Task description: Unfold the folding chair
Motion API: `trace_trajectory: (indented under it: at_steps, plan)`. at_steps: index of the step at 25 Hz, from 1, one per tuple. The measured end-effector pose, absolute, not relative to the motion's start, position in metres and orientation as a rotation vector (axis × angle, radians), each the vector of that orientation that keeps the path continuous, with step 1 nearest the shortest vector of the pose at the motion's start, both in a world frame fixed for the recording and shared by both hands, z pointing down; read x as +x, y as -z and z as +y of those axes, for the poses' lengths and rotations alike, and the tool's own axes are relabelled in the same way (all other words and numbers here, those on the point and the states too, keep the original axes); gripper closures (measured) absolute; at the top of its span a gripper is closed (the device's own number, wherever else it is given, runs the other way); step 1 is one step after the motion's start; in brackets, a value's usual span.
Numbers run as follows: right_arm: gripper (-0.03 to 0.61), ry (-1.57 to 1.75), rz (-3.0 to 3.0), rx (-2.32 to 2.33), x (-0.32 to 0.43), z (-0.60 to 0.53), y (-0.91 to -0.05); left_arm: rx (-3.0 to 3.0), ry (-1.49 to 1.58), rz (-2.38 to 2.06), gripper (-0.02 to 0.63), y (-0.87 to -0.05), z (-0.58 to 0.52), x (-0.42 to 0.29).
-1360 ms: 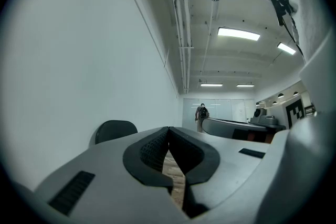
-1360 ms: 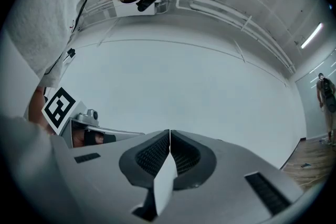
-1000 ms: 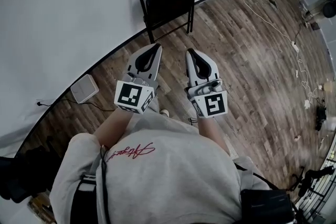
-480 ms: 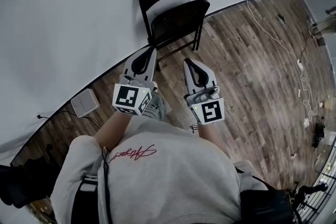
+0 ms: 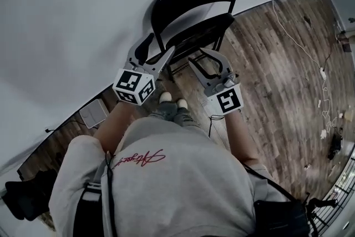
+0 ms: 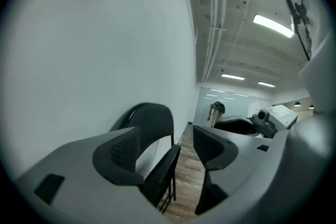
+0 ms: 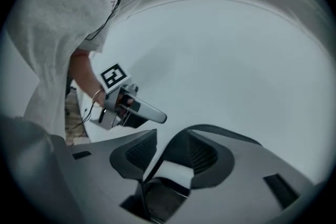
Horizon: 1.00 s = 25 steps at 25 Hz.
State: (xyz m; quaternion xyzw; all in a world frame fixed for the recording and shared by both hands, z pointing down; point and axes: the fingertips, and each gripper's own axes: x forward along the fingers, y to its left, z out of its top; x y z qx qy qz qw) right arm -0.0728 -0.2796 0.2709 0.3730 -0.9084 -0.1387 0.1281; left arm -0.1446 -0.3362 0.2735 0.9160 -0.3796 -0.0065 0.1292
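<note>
A black folding chair [image 5: 194, 14] leans folded against the white wall, its seat tipped up close to the backrest. My left gripper [image 5: 157, 48] is by the chair's left frame tube, and its jaws are opening wide with nothing pressed between the pads. In the left gripper view the chair [image 6: 153, 126] shows through the gap between the left gripper's [image 6: 167, 147] jaws. My right gripper [image 5: 201, 58] hovers in front of the seat's lower edge. Its jaws are opening too, narrower. Through the right gripper [image 7: 169, 153] the chair frame [image 7: 156, 164] appears, not gripped.
A small white box [image 5: 93, 112] with a cable sits on the wood floor by the wall at left. White cables [image 5: 320, 70] trail across the floor at right. A dark bag [image 5: 25, 197] lies at lower left. The person's shoes [image 5: 171, 99] stand just before the chair.
Both grippers have travelled forward to the chair. Both sets of jaws were shut earlier and now stand apart, the left wider than the right.
</note>
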Motion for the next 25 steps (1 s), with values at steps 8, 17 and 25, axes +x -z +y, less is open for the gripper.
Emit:
trace_trajectory:
  at_steps: [8, 17, 25]
  plan:
    - [0.348, 0.474, -2.057, 0.256, -0.036, -0.363, -0.424, 2.293, -0.471, -1.162, 0.255, -0.426, -0.403, -0.174]
    - [0.336, 0.559, -1.705, -0.135, -0.058, -0.399, -0.521, 2.128, -0.599, -1.172, 0.253, -0.494, -0.433, -0.155]
    - [0.427, 0.631, -1.659, -0.082, -0.068, -0.409, -0.544, 2.244, -0.688, -1.234, 0.308, -0.506, -0.45, -0.156]
